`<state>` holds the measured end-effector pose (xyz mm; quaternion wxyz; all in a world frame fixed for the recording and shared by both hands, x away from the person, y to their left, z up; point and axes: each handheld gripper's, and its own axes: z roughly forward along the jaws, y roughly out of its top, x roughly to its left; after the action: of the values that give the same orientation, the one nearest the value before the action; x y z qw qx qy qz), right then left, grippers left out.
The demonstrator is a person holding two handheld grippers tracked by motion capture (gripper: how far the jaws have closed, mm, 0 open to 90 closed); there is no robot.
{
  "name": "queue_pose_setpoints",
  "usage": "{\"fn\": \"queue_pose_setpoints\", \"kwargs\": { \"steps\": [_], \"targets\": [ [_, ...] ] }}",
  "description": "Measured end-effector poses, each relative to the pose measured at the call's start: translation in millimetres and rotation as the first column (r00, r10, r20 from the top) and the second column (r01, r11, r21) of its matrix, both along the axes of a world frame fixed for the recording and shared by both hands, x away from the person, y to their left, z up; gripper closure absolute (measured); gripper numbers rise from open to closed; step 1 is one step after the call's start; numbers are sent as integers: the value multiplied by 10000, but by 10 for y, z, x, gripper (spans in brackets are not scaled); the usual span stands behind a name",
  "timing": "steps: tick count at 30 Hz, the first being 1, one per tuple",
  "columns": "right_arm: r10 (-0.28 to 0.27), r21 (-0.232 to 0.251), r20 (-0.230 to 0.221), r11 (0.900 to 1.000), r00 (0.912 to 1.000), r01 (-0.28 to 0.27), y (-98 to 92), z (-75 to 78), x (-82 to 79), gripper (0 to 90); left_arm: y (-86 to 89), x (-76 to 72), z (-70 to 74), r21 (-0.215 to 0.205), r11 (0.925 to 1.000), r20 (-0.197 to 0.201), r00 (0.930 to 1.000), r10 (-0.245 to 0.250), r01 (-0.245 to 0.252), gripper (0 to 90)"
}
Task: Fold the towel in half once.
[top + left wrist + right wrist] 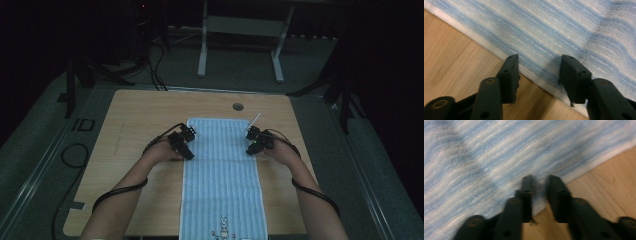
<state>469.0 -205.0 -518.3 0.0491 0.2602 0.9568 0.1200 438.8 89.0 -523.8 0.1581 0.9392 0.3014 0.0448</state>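
Both tools at the long edges of the striped towel

A pale blue striped towel (222,170) lies flat along the middle of the wooden counter (130,125), running from just short of the far edge down to the near edge, where a small printed figure (223,227) sits on the cloth.

To the left of the towel a broad strip of bare wood stays free out to the counter's left edge, with room for the forearm that lies across it. The left tool (187,150) is at the towel's left long edge, about a third of the way down from the far end. In the left gripper view the left tool (539,72) has its jaws apart: one sits over the wood just outside the white hem, the other over the cloth, and the hem passes between them without being pinched.

At the opposite long edge, level with it, is the right tool (251,148). In the right gripper view the right tool (539,191) has its jaws drawn close together with a raised fold of the white hem caught between them. Right of the towel a narrower strip of wood runs to the counter's right edge. Beyond the far end a round hole (238,106) and a thin white stick (254,119) lie near the towel's far right corner
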Motion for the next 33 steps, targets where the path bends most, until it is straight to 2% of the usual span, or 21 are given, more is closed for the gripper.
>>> {"fn": "queue_pose_setpoints", "kwargs": {
  "steps": [2, 3, 5, 8, 12, 14, 15, 16, 17, 18, 19, 22, 24, 25, 27, 28, 30, 32, 33],
  "targets": [
    [162, -213, 120, 9996, 9998, -160, 20, 2, -14, 852, 1, 17, 4, -93, 10000, 12, 10000, 14, -14, 592],
    [65, -240, 109, 9997, 9999, -62, 23, 3, -6, 859, -6, 28, 5, -135, 9999, 19, 10000, -49, 49, 631],
    [-95, -140, 101, 9999, 9999, 96, 6, 1, 21, 863, -30, 44, 11, -150, 9999, -42, 10000, -84, 83, 724],
    [-413, 160, 121, 9990, 9991, 411, -42, -5, 61, 863, -88, 45, 15, 34, 9995, 154, 9994, -310, 309, 843],
    [-491, 171, 245, 9987, 9985, 487, -67, 2, 77, 863, -117, 72, 44, 56, 10000, 379, 9993, -16, 14, 870],
    [-521, 166, 456, 9985, 9976, 514, -73, 57, 87, 863, -93, 97, 109, -218, 9990, 529, 9978, 404, -393, 870],
    [-584, 262, 494, 9980, 9971, 572, -83, 91, 98, 863, -80, 106, 159, -372, 9974, 732, 9952, 650, -624, 869],
    [-647, 397, 587, 9973, 9962, 624, -95, 144, 109, 863, -66, 114, 221, -478, 9962, 938, 9926, 767, -724, 869],
    [-647, 397, 587, 9973, 9962, 624, -95, 144, 109, 863, -66, 114, 221, -478, 9962, 938, 9926, 767, -724, 869],
    [-696, 487, 736, 9966, 9949, 661, -109, 207, 119, 863, -54, 111, 340, -635, 9943, 1400, 9857, 939, -857, 869],
    [-749, 663, 945, 9954, 9927, 688, -129, 330, 130, 863, -45, 113, 413, -722, 9930, 1521, 9829, 1040, -939, 868],
    [-848, 921, 1423, 9931, 9862, 721, -160, 564, 127, 863, -35, 82, 604, -919, 9905, 1910, 9744, 1184, -1024, 867],
    [-817, 1074, 1658, 9921, 9828, 643, -171, 696, 93, 863, -21, 1, 727, -933, 9916, 2221, 9690, 1085, -897, 866],
    [-816, 1223, 1852, 9907, 9793, 595, -179, 780, 46, 862, -9, -47, 761, -897, 9930, 2282, 9689, 955, -767, 865],
    [-752, 1483, 1998, 9879, 9770, 457, -191, 869, -60, 862, 30, -176, 798, -1064, 9917, 2429, 9653, 960, -719, 864],
    [-618, 1614, 2195, 9865, 9737, 262, -197, 903, -172, 861, 44, -235, 800, -1151, 9914, 2422, 9662, 887, -622, 864],
    [-416, 1845, 2300, 9828, 9723, -16, -218, 901, -369, 861, 64, -431, 761, -1237, 9919, 2433, 9681, 595, -298, 861],
    [-134, 1762, 2273, 9840, 9737, -276, -235, 848, -533, 861, 60, -579, 698, -932, 9956, 2352, 9718, 172, 49, 861],
    [-63, 1680, 2253, 9853, 9743, -324, -244, 811, -623, 861, 64, -673, 653, -914, 9956, 2276, 9738, -1, 215, 860]
  ]
}}
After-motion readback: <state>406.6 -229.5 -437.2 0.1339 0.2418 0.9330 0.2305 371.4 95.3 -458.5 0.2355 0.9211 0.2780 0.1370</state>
